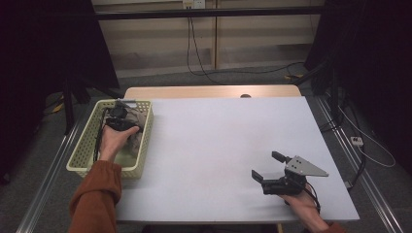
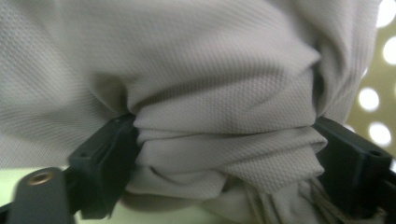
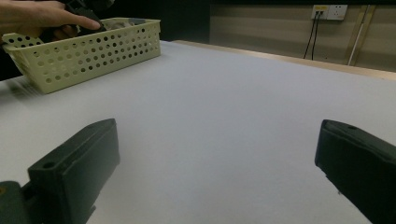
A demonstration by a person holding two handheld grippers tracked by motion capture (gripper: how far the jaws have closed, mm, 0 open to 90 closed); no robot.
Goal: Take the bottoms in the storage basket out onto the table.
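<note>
White table (image 1: 218, 145) under dim light, wood edge at the far side, dark curtains left and right. Pale yellow perforated basket (image 1: 86, 145) sits at the table's left edge, long axis running near to far. Left gripper (image 1: 121, 116) is down inside it, jaws pinching a bunched fold of grey knit cloth (image 2: 210, 93); cloth lies crumpled, no clear direction. Right gripper (image 1: 267, 167) rests near the table's front right, jaws spread wide, holding nothing, pointing left toward the basket.

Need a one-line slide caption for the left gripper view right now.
Left gripper with its jaws around a bunched fold of grey cloth inside the perforated basket.
</note>
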